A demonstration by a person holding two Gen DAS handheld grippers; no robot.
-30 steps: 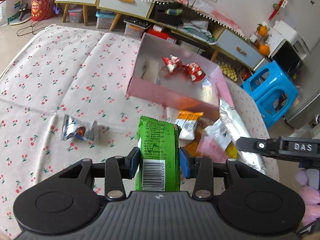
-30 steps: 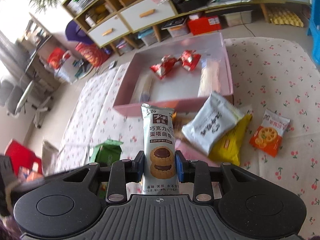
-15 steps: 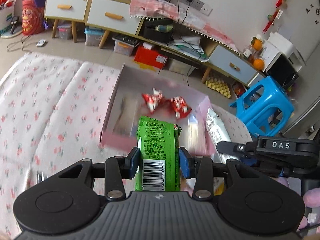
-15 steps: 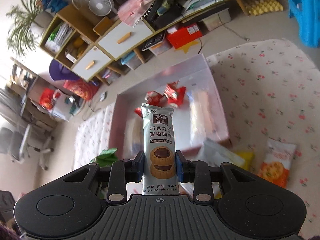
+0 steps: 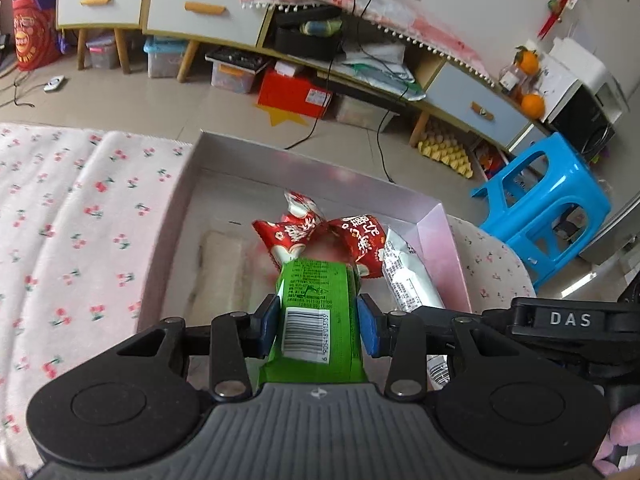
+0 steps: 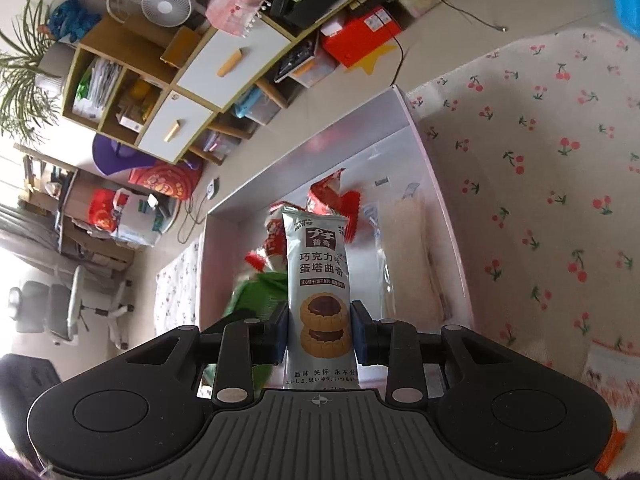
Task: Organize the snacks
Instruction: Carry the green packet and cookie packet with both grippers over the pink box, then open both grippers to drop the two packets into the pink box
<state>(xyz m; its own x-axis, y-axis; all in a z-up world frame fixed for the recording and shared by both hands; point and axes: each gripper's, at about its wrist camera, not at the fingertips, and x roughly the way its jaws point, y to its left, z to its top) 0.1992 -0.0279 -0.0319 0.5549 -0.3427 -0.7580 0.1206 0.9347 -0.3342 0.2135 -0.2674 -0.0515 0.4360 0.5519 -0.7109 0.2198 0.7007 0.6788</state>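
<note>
Left wrist view, from left to right. A cherry-print cloth (image 5: pixel 76 216) covers the surface on the left. A shallow pink box (image 5: pixel 440 236) sits on it, open at the top. Inside, nearest the left wall, lies a pale wafer pack (image 5: pixel 222 272); at the centre, two red candy wrappers (image 5: pixel 320 236) lie side by side, touching; against the right wall lies a white packet (image 5: pixel 408 280). The left tongs (image 5: pixel 319 326) are clenched on a green snack pack (image 5: pixel 316 312) — blue pads pressing both sides, barcode facing the camera, the pack held above the box interior. Further right, part of the other tool, marked DAS, enters the frame. A blue stool (image 5: pixel 548 212) stands on the floor beyond the surface.

Right wrist view, from left to right. The green snack pack (image 6: pixel 256 292) shows at lower left, inside the outline of the pink box (image 6: pixel 440 208). The right tongs (image 6: pixel 319 338) are clenched on a grey tart-cookie packet (image 6: pixel 320 280) — upright between the pads, over the box. Behind it are the red candy wrappers (image 6: pixel 332 200), then the wafer pack (image 6: pixel 412 256) along the right wall. The cherry-print cloth (image 6: pixel 540 184) fills the right side.
</note>
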